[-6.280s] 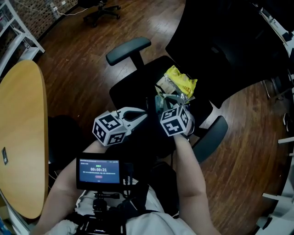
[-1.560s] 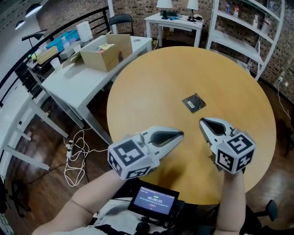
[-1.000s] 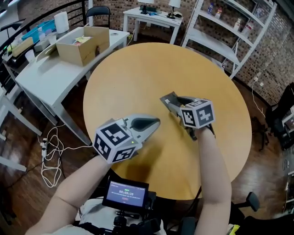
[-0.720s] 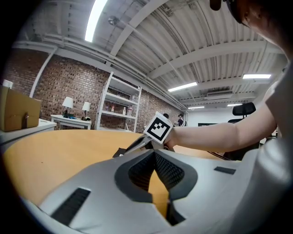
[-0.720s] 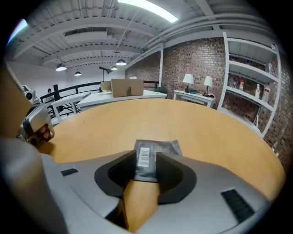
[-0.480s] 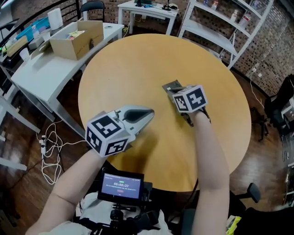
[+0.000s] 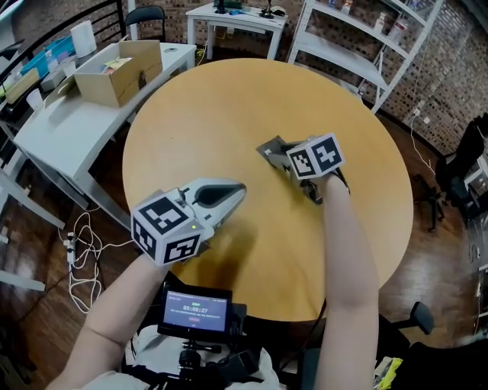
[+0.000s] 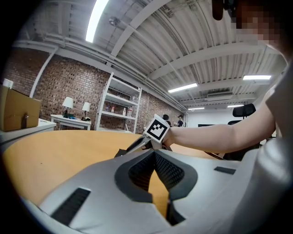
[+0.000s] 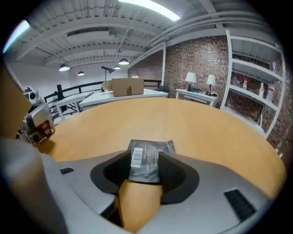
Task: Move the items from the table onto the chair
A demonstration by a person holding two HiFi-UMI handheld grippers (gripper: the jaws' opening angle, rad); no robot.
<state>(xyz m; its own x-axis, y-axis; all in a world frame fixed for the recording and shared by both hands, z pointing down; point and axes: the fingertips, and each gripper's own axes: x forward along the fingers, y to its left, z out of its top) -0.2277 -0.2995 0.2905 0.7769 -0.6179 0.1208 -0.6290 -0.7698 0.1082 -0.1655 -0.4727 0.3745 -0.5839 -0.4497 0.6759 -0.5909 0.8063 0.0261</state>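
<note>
A flat dark grey packet (image 7: 264, 146) with a white barcode label lies on the round wooden table (image 7: 198, 114). My right gripper (image 7: 279, 157) slants down over its near end. In the right gripper view the packet (image 9: 149, 157) lies flat between the two dark pads (image 9: 176, 171), and the jaws have just been opening and stand wide. My left gripper (image 7: 241, 188) hovers over the table nearer to me, with its tips together and nothing in them. In the left gripper view its jaws (image 8: 154, 154) point level towards the right gripper (image 8: 137, 145).
A white desk (image 7: 69, 129) with a cardboard box (image 7: 118, 68) stands beyond the table's left edge. White shelves (image 7: 343, 46) and a small white table (image 7: 229, 15) stand behind. A black chair (image 7: 467, 160) is at the right, and cables (image 7: 76, 244) lie on the floor.
The view swung from the chair with its packets to the round table. My right gripper reached forward and down over the grey packet. The left gripper stayed hovering.
</note>
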